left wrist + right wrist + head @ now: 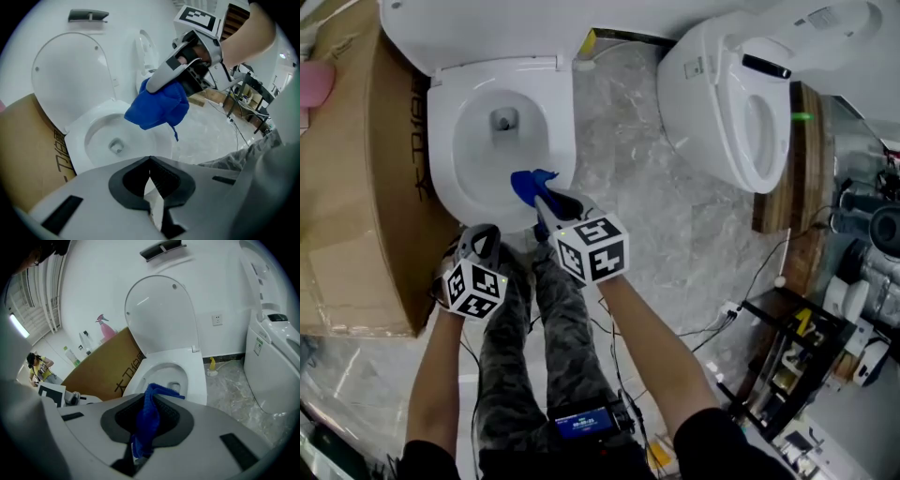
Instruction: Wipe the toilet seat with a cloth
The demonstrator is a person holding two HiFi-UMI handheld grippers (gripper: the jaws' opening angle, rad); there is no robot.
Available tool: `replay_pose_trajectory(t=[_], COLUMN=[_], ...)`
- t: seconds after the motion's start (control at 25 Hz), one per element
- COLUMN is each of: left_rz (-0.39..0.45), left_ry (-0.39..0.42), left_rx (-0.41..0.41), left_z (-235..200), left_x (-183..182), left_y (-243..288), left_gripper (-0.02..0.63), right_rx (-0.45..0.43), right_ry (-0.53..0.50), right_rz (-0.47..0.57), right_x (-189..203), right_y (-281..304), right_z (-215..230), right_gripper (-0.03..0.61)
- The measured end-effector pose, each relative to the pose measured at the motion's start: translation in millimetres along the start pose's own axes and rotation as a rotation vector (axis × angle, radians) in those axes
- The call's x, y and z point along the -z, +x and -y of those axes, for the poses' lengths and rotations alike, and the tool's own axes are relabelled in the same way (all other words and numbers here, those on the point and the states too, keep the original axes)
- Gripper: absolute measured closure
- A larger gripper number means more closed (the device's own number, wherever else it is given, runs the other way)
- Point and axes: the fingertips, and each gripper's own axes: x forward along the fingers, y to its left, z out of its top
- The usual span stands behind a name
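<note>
- Head view: the right claw is clamped on a blue cloth, which is bunched over the front right part of the toilet seat. From here I cannot tell if the cloth touches the seat. The left claw hangs near the front of the bowl, apart from the cloth.
- Left gripper view: the left claw has its jaws together with nothing in them (only white toilet shows through the slit). The cloth droops from the right claw and seems to hang just above the seat, not on it.
- Right gripper view: the cloth is pinched between the jaws, with a fold poking out past the tips. The seat lies beyond and below it, and the lid stands raised.
- To wipe well, I judge the right claw should come down until that loose fold lies flat on the seat. It should stay tilted so fabric rather than jaw tips meets the surface, then sweep round the ring with light, even pressure.
- The left claw should keep clear.
</note>
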Motion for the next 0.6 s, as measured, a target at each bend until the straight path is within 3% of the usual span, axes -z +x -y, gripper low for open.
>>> replay_pose_trajectory(t=[0.6], left_rz=[0.074], left_ry=[-0.306], left_rx=[-0.140], left_z=[-100.6], left_x=[-52.8], left_y=[-1.7], left_gripper=[0.603], right_rx=[-0.026], right_ry=[-0.134], right_rz=[-0.030], right_x=[-120.7], right_y=[94.8], right_z=[38.9], right_gripper=[0.532])
